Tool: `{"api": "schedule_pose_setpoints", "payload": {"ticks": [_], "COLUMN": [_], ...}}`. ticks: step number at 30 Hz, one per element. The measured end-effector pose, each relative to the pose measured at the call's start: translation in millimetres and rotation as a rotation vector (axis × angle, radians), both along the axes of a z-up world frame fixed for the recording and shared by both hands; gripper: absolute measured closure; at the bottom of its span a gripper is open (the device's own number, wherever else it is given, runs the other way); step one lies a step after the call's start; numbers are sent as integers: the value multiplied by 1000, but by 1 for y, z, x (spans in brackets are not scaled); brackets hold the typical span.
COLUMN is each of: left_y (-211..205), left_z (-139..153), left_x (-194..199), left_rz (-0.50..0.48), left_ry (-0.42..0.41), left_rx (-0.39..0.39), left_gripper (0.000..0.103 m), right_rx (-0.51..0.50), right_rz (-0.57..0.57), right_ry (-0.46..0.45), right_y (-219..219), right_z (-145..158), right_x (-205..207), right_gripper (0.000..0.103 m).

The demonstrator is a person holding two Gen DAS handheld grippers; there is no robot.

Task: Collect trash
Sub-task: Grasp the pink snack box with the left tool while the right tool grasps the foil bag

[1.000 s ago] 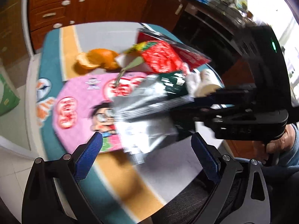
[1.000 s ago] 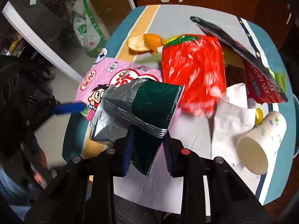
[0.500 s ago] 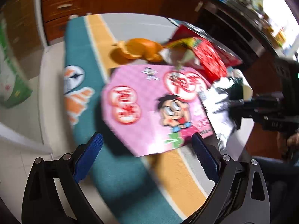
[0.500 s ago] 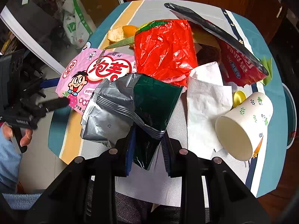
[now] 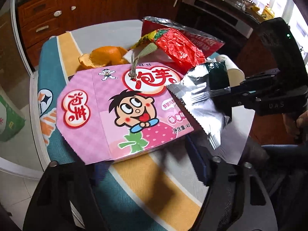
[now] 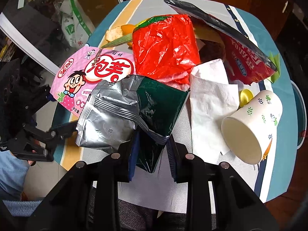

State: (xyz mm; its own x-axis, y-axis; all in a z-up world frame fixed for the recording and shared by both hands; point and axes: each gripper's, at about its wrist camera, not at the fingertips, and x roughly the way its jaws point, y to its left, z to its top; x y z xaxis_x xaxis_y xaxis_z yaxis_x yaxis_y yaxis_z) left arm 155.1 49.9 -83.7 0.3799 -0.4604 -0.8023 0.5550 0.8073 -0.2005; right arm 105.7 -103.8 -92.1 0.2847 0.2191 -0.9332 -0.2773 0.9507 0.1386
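My right gripper (image 6: pixel 152 150) is shut on a silver and dark green foil snack bag (image 6: pixel 123 113) and holds it over the table's near edge; the bag shows in the left wrist view (image 5: pixel 200 100) too. My left gripper (image 5: pixel 148 163) is open, its fingers on either side of the near end of a flat pink cartoon box (image 5: pixel 123 113); that box also shows in the right wrist view (image 6: pixel 92 73). Behind lie a red plastic wrapper (image 6: pixel 165 46), orange peel (image 5: pixel 104 55), a white napkin (image 6: pixel 209 100) and a tipped paper cup (image 6: pixel 252 127).
A red snack bag with a dark foil lining (image 6: pixel 242 53) lies at the back right. A small yellow cap (image 6: pixel 245 96) sits by the cup. The table (image 5: pixel 146 184) has a teal, orange and grey cloth. Wooden cabinets (image 5: pixel 57 13) stand behind; a green-printed sack (image 6: pixel 75 25) stands on the floor.
My left gripper has swung left and dropped low, so its fingers now flank the pink box's near end. The right gripper still holds the foil bag, pulled slightly back.
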Motion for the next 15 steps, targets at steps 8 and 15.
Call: {"api": "schedule_pose_setpoints", "payload": {"ticks": [8,15], "left_y": [-24,-42], "left_z": [4,-4], "left_x": [-55,-54], "left_rz": [-81,45], "left_ry": [-5,13], "left_rx": [50,56], "left_gripper": [86,90], "right_rx": [68,55], "right_rz": [-8,41], "right_ry": [14,-10], "right_y": [-6,10], "right_z": [5,8], "right_x": [-6,-22], "right_gripper": [80,88]}}
